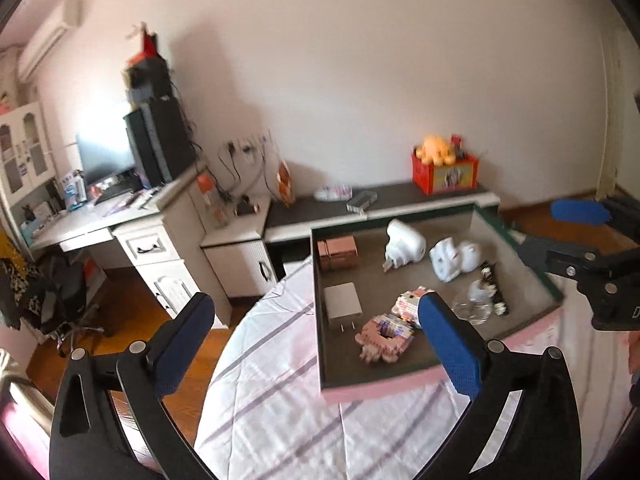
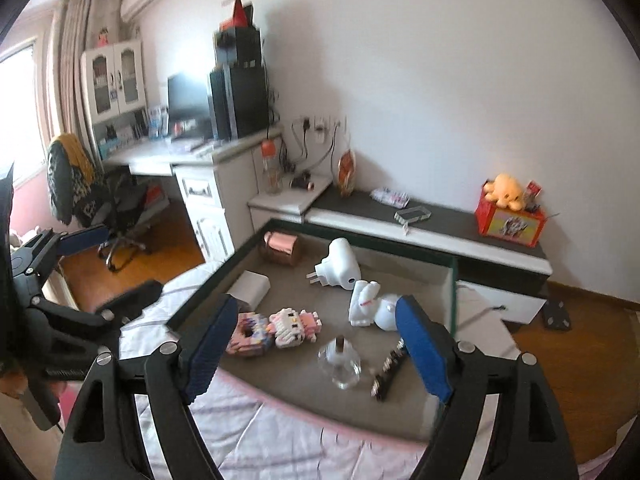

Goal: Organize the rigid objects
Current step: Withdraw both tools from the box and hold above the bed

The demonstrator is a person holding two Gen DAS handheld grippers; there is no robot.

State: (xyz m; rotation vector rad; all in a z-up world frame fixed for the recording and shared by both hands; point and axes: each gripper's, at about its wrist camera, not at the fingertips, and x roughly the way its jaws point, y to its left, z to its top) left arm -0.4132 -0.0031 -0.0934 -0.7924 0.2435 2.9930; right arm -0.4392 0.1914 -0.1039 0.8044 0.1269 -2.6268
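Both hand-held grippers — left (image 1: 316, 344), right (image 2: 316, 344) — spread wide, empty. Shallow grey-lined tray (image 2: 400, 408) on striped bed (contents loosely scattered) — sorting seemingly unfinished.

1. Daylight enters from the window (image 2: 20, 112) at left, leaving the room bright with a pinkish cast.
2. The dark tower (image 2: 240, 92) casts a soft shadow on the wall (image 2: 440, 80).
3. Fisheye bending and black vignette ring both views.
4. The tray's (image 2: 454, 280) contents look slightly smeared, probably motion blur.
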